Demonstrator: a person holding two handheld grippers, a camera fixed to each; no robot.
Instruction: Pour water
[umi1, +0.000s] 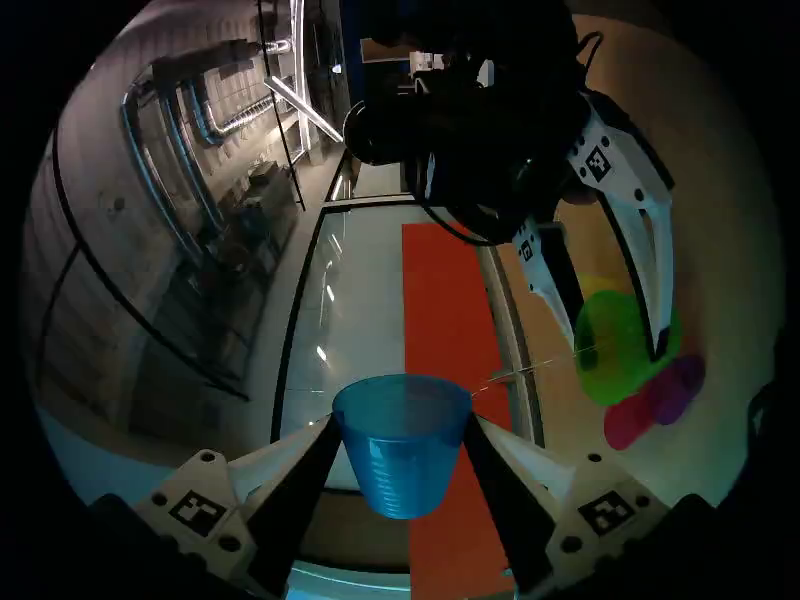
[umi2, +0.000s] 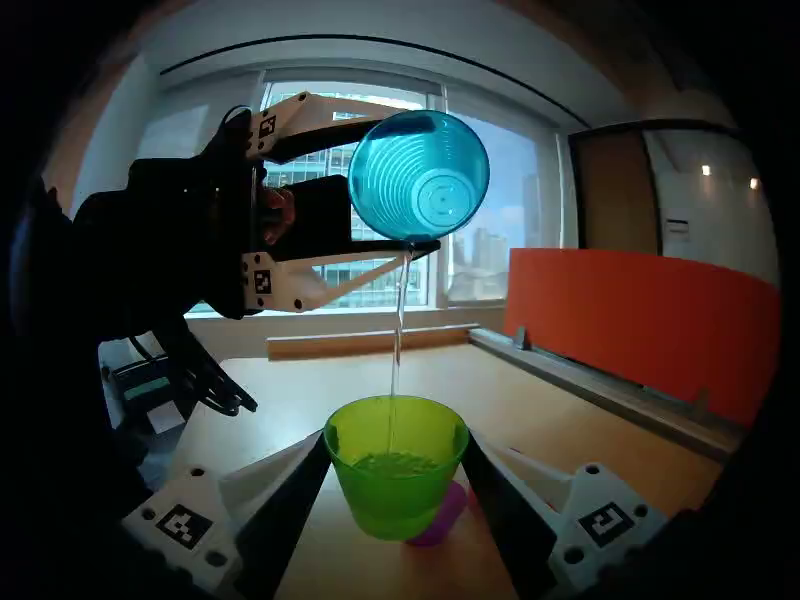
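My left gripper (umi1: 400, 450) is shut on a blue plastic cup (umi1: 402, 443), tipped over on its side. In the right gripper view that blue cup (umi2: 418, 175) hangs high with its base facing the camera, held by the left gripper (umi2: 385, 170). A thin stream of water (umi2: 397, 330) falls from its rim into a green cup (umi2: 396, 462). My right gripper (umi2: 396, 470) is shut on the green cup, which stands upright and holds water. In the left gripper view the green cup (umi1: 622, 345) sits between the right gripper's fingers (umi1: 652, 270).
A purple cup (umi2: 445, 515) lies on the wooden table (umi2: 300, 400) just behind the green one; pink and purple cups (umi1: 655, 400) show beside it. An orange partition (umi2: 640, 320) runs along the table's right edge. Large windows (umi2: 330, 200) stand behind.
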